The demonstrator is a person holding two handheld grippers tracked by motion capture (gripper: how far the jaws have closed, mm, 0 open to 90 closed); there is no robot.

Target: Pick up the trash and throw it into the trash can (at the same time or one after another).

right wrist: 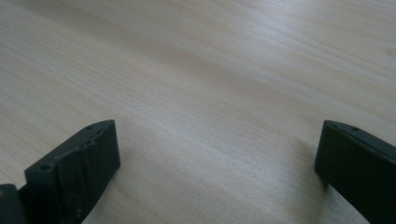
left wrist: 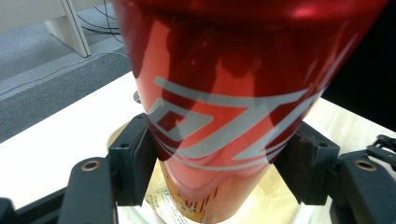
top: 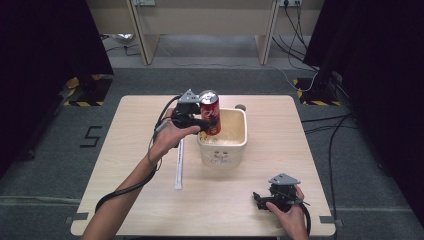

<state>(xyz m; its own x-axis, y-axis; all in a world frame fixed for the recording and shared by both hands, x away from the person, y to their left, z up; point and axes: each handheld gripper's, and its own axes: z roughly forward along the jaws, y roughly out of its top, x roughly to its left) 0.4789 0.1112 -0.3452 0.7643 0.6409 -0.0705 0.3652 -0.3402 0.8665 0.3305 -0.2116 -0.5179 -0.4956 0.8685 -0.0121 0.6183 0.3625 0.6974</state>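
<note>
My left tongs (top: 206, 121) are raised on an outstretched forearm, jaws clamped. My right tongs (top: 261, 197) sit low near me, jaws spread wide apart.

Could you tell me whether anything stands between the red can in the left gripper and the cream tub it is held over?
Nothing visible does: the red can hangs over the open cream tub.

You have one red soda can (top: 210, 113), one cream tub (top: 223, 145), one long white wrapped straw (top: 179, 164) and two hand-held grippers, left gripper (top: 204, 125) and right gripper (top: 259, 199), on one wooden table (top: 150, 120).
</note>
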